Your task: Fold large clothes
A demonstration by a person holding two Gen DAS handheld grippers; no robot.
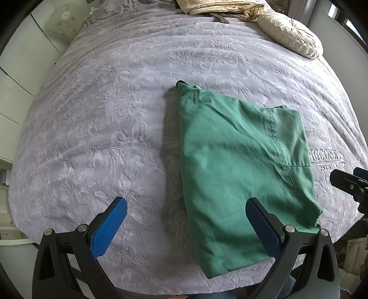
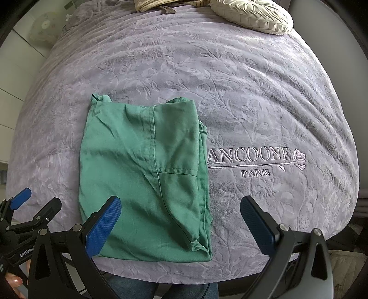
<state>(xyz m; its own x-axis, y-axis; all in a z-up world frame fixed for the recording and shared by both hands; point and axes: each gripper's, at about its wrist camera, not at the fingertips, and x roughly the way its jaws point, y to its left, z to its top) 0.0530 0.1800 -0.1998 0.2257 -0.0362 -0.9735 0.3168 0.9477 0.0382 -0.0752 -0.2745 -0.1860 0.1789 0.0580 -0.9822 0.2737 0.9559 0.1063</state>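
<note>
The bed [image 2: 253,92] fills both of my views, covered in a lilac blanket [image 1: 92,115] embossed with leaves and stitched with "ANCOONE PARIS" [image 2: 255,161]. On it, near the edge closest to me, lies the green garment [image 2: 142,172], folded into a tall rectangle with its layered edges stacked along the right side and a seam running down the top layer. It lies just left of the stitched lettering, its right edge touching the first letters.

At the far end of the bed a cream pleated round cushion [image 1: 289,34] rests beside a bundle of striped beige cloth [image 1: 218,7].

My left hand-held gripper [image 1: 186,220] hangs above the near edge, jaws spread wide and holding nothing; its right finger sits over the garment's lower part, its left over bare blanket. My right hand-held gripper [image 2: 180,218] is likewise wide apart and empty, its left finger over the garment and its right over the blanket. Blue textured pads [image 2: 103,225] line the fingers.
</note>
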